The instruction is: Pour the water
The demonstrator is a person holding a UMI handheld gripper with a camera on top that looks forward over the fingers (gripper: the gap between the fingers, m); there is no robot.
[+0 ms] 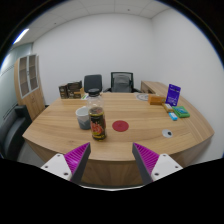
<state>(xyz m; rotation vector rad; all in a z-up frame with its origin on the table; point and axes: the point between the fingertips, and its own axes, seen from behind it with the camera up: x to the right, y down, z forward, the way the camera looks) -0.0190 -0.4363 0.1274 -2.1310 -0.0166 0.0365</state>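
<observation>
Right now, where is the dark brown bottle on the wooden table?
In the gripper view, the dark brown bottle stands beyond the open gripper, touching or overlapping the grey cup and beside the round red coaster.

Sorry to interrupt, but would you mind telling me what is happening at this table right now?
A hand-held gripper hovers at the near edge of the wooden table, fingers open and empty. Beyond them stand a dark bottle and a grey cup, side by side. A red disc lies beside them. No pouring has begun.
</observation>
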